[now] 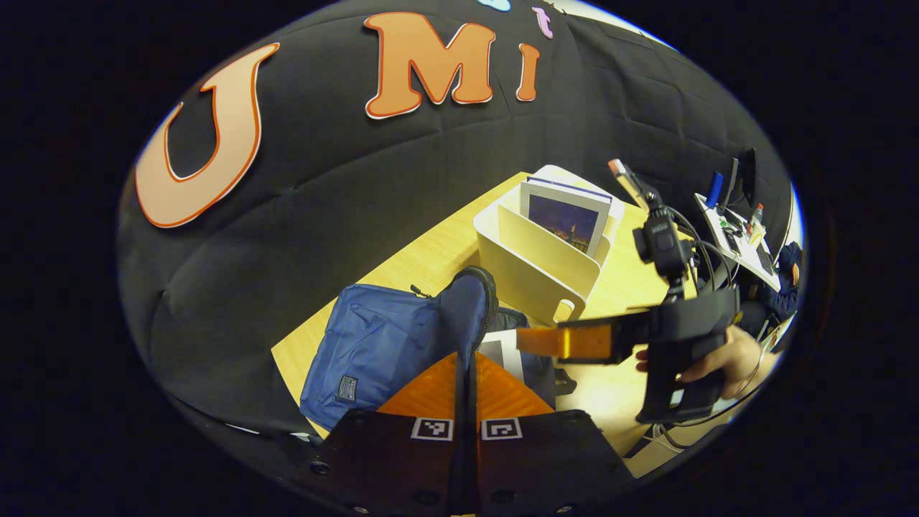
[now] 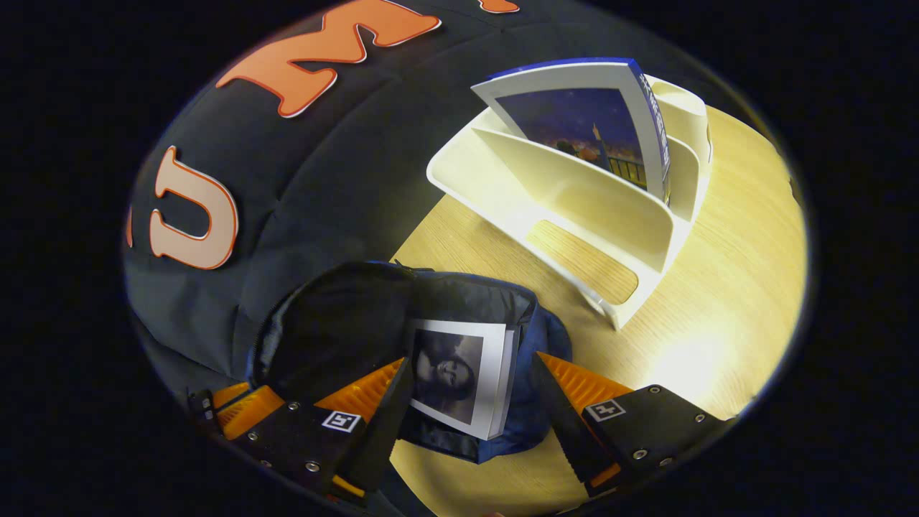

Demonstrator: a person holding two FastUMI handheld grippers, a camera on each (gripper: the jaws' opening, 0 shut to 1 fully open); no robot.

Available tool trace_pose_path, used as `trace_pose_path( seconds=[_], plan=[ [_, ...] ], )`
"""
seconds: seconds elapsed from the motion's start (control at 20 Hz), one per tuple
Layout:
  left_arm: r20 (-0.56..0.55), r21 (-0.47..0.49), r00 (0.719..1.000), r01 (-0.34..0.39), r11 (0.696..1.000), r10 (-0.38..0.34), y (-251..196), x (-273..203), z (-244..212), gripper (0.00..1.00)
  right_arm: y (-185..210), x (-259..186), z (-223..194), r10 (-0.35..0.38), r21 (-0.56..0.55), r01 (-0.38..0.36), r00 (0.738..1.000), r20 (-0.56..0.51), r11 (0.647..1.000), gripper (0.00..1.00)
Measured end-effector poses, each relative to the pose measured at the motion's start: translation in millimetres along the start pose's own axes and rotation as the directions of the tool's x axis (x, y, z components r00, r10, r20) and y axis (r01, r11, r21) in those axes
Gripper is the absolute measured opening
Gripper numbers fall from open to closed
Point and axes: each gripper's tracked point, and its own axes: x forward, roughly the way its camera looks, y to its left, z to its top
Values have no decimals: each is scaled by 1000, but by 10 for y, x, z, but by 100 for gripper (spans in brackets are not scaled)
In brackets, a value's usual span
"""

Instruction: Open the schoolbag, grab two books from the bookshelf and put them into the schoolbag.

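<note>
Wooden tabletop (image 2: 725,287) against black booth cloth. Blue schoolbag (image 1: 373,345) lies open at the table's near edge, flap held up; left gripper (image 1: 467,373) has its fingers closed narrow on the flap edge (image 1: 470,301). One book (image 2: 459,377) with a portrait cover sits inside the bag mouth. Right gripper (image 2: 467,402) spread wide over that book, fingers apparently not touching it. White bookshelf (image 2: 610,215) stands just beyond the bag, with a second book (image 2: 589,126) upright in a rear slot. Hand (image 1: 725,359) holds the right gripper.
</note>
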Motion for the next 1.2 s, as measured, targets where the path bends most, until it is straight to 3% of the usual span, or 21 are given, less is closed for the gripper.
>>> trace_pose_path(
  seconds=[0.2,0.45,0.6,0.75,0.95,1.2],
  plan=[
    [0,-11,1000,3,1000,-3,-3,23,-6,1,-208,-401,205,-9,-98,10,1000,11,995,97],
    [0,-29,1000,2,1000,-2,-10,54,-39,0,-701,-922,530,-103,-260,109,994,36,960,97],
    [-6,-39,1000,0,999,0,-22,52,-41,0,-947,-1264,873,-175,-373,198,980,93,907,97],
    [-14,-58,1000,5,998,-6,-48,106,-62,0,-1024,-1567,1301,-236,-498,288,957,165,818,97],
    [-28,-91,999,14,996,-17,-79,205,-119,0,-783,-1725,1806,-240,-624,300,954,181,722,98],
    [-31,-132,999,11,991,-15,-66,275,-170,1,-458,-1424,2150,-266,-723,248,960,91,645,98]
  ],
)
